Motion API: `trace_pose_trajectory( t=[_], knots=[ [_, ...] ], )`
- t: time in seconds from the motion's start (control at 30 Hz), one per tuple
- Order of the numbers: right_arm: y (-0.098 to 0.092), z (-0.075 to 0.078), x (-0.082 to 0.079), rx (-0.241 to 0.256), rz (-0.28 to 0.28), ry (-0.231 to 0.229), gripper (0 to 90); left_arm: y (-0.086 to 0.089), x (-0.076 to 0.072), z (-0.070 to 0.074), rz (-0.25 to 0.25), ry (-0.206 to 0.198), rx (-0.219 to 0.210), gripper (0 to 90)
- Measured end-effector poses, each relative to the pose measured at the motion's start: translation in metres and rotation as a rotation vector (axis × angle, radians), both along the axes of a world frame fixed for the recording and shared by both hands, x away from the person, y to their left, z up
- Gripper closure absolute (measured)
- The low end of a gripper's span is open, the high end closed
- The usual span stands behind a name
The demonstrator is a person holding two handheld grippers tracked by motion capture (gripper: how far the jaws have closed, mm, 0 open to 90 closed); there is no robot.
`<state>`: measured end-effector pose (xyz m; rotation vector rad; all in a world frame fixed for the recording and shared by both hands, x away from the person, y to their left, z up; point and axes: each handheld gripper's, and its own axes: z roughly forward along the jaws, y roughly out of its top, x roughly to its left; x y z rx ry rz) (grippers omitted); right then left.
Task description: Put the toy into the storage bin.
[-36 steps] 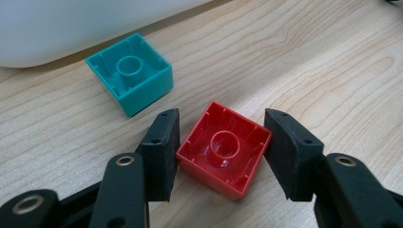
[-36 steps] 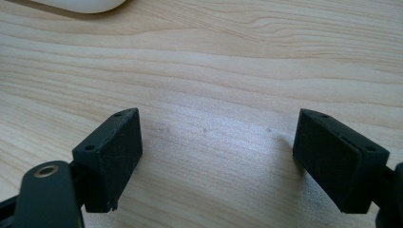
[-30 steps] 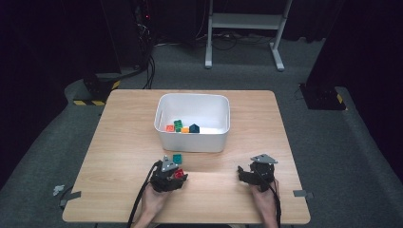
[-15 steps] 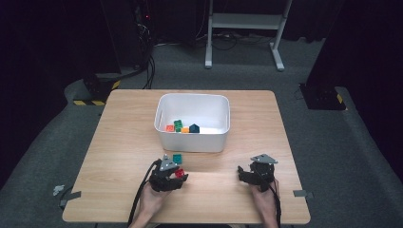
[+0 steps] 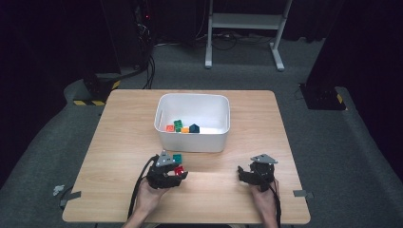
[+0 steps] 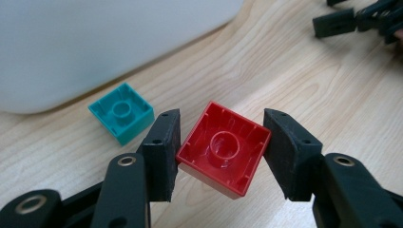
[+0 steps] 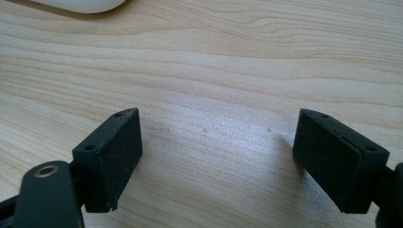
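The red block (image 6: 222,148) lies hollow side up on the wooden table (image 5: 119,142), pinched between the jaws of the left gripper (image 6: 221,149), just in front of the white bin (image 5: 192,137). A teal block (image 6: 121,112) sits beside it. The right gripper (image 7: 216,159) rests wide apart, holding nothing.

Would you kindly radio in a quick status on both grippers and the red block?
Left gripper closed on red block, hollow side up. Right gripper open, empty, over bare table. Teal block beside left jaw, white bin ahead; path clear.
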<state>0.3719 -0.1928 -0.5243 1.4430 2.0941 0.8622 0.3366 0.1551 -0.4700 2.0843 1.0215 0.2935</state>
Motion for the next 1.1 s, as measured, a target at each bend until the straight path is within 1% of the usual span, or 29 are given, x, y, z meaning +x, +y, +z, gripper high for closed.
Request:
trace_pose_trajectory(
  t=[0.07,0.17,0.27,0.3,0.47,0.53,0.67,0.73,0.8,0.9,1.1],
  knots=[
    [0.000,0.000,0.000,0.000,0.000,0.000,16.7,0.001,0.001,0.005,-0.002,0.001,-0.012,48.5],
    [0.000,0.000,0.000,0.000,0.000,0.000,16.7,0.002,0.004,0.013,-0.010,-0.009,-0.007,48.5],
    [0.000,0.000,0.000,0.000,0.000,0.000,16.7,0.003,0.007,0.021,-0.012,-0.012,-0.017,48.6],
    [0.000,0.000,0.000,0.000,0.000,0.000,16.6,0.004,0.008,0.023,-0.013,-0.018,-0.016,48.6],
    [0.000,0.000,0.000,0.000,0.000,0.000,16.7,0.012,0.014,0.041,-0.004,-0.029,-0.045,48.6],
    [0.000,0.000,0.000,0.000,0.000,0.000,16.7,0.015,0.016,0.047,-0.005,-0.035,-0.050,48.6],
    [0.000,0.000,0.000,0.000,0.000,0.000,16.6,0.021,0.021,0.061,0.001,-0.038,-0.076,48.6],
    [0.000,0.000,0.000,0.000,0.000,0.000,16.6,0.025,0.024,0.067,0.001,-0.032,-0.096,48.6],
    [0.000,0.000,0.000,0.000,0.000,0.000,16.6,0.027,0.025,0.073,0.005,-0.039,-0.099,48.6],
    [0.000,0.000,0.000,0.000,0.000,0.000,16.6,0.029,0.027,0.082,0.007,-0.052,-0.091,48.7],
    [0.000,0.000,0.000,0.000,0.000,0.000,16.7,0.030,0.034,0.098,0.001,-0.074,-0.087,48.7]
  ],
)
